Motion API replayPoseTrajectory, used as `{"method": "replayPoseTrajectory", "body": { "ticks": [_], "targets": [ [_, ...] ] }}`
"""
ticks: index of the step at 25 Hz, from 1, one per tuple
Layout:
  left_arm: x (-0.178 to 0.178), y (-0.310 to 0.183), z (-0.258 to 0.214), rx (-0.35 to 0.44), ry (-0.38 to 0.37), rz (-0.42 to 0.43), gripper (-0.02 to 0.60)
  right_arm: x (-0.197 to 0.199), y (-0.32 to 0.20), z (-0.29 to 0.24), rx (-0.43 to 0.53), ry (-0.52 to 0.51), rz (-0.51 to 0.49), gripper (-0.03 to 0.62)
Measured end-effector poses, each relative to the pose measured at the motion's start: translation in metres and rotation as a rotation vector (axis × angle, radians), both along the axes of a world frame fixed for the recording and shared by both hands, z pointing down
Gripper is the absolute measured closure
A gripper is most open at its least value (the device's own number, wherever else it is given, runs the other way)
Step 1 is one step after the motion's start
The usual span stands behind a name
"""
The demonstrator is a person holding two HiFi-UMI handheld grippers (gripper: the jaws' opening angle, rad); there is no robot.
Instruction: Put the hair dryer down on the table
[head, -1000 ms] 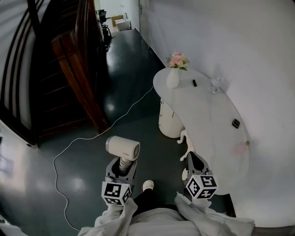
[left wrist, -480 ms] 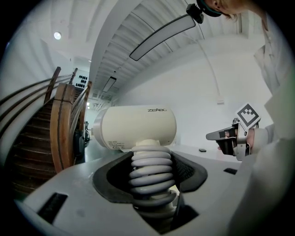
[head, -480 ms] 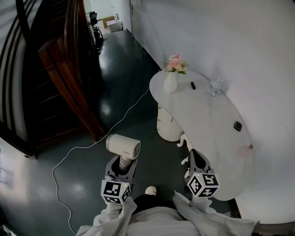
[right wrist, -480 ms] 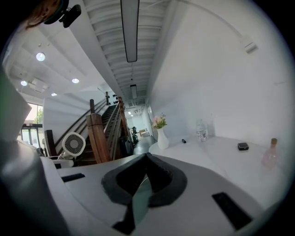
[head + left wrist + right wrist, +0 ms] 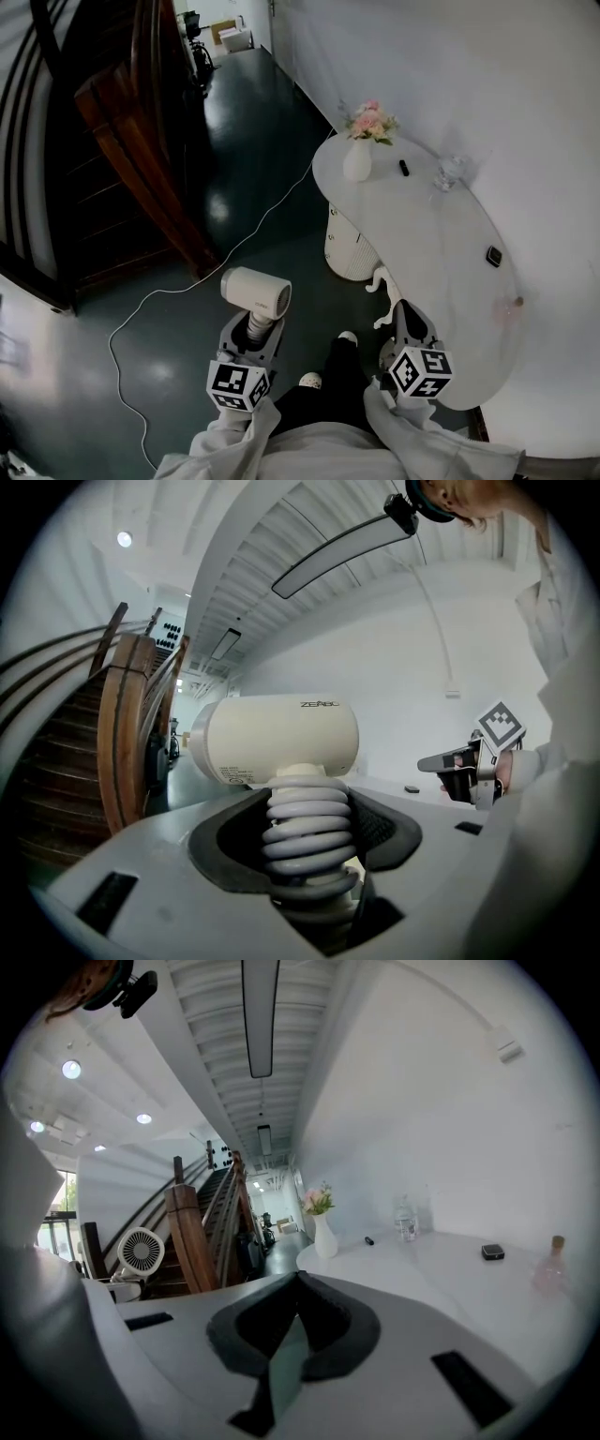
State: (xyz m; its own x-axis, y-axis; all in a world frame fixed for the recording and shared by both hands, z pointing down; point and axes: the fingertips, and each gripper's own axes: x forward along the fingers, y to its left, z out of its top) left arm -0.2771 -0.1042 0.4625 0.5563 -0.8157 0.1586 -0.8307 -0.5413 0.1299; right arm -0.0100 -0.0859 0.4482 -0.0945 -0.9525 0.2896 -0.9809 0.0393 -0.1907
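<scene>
**Q:** Progress on the hair dryer [image 5: 255, 291]?

**A:** Not down yet. The jaws of my left gripper [image 5: 251, 336] pinch its ribbed handle, holding it above the dark floor [image 5: 281, 234].

**Q:** And your right gripper [image 5: 410, 328]?

**A:** Jaws pressed together, empty, at the near edge of the white counter [image 5: 422, 234]. I judge that carrying the dryer over and setting it down remain.

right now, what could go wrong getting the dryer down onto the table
1. The left hand-held gripper holds the dryer only by its ribbed handle, with the head above the jaws and over the floor. It could tip or slip out.
2. A cord trails across the floor towards the person's feet and might snag or trip them.
3. The vase stands at the table's edge, so a wide swing could knock it.
</scene>
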Motion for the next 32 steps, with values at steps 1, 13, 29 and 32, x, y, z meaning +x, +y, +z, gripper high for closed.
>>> {"method": "replayPoseTrajectory", "body": {
  "ticks": [1,13,29,32],
  "targets": [
    [0.0,-0.002,0.001,-0.002,0.0,-0.001,0.351,0.0,-0.003,0.001,-0.001,0.007,-0.002,0.545],
    [0.037,-0.057,0.014,-0.039,-0.038,0.064,0.351,0.035,-0.039,0.022,-0.06,-0.008,0.053,0.545],
    [0.152,-0.178,0.018,-0.065,-0.049,0.303,0.351,0.129,-0.112,0.04,-0.096,-0.062,0.248,0.545],
    [0.173,-0.196,0.021,-0.072,-0.056,0.343,0.351,0.148,-0.121,0.043,-0.104,-0.07,0.29,0.545]
  ]
}}
